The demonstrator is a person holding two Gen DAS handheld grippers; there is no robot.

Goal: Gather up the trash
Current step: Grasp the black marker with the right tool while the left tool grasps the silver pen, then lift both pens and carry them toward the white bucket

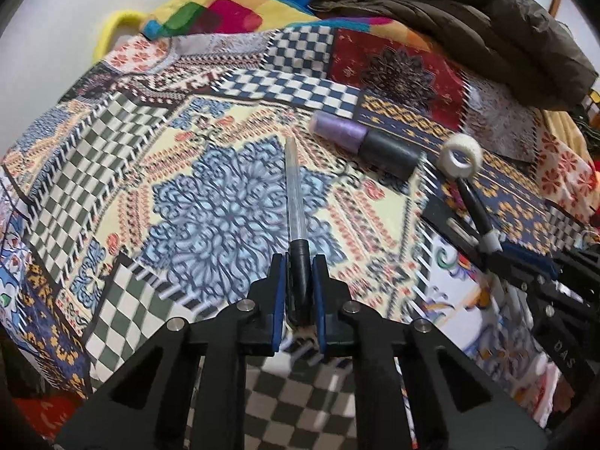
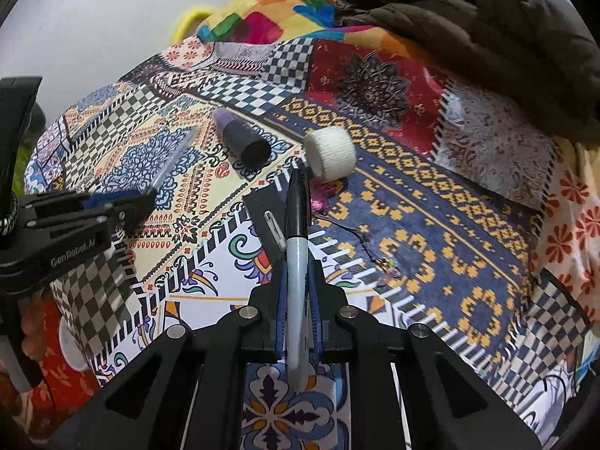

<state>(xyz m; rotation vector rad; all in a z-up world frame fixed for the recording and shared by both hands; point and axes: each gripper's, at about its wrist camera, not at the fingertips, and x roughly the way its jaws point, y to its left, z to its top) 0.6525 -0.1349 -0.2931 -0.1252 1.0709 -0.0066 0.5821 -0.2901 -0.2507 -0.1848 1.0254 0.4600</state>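
Observation:
In the left wrist view my left gripper (image 1: pixel 299 260) is shut on the black end of a clear pen (image 1: pixel 294 187), which points away over the patterned bedspread (image 1: pixel 210 202). My right gripper (image 2: pixel 299 268) is shut on a black-capped marker (image 2: pixel 297 225), whose cap tip reaches a white tape roll (image 2: pixel 330 153). A purple and black tube (image 2: pixel 243 138) lies just left of the roll. The right wrist view shows the left gripper (image 2: pixel 148 202) at the left with the clear pen (image 2: pixel 176 153). At the right of the left wrist view are the right gripper (image 1: pixel 506 253), marker (image 1: pixel 476 206), roll (image 1: pixel 461 157) and tube (image 1: pixel 363 142).
A brown padded jacket (image 2: pixel 468 37) is heaped at the back right. A multicoloured cushion (image 2: pixel 270 15) and a yellow handle (image 2: pixel 187 22) sit at the back by the white wall. A flat black item (image 2: pixel 266 206) with a metal clip lies under the marker, and a small pink scrap (image 2: pixel 322 195) beside it.

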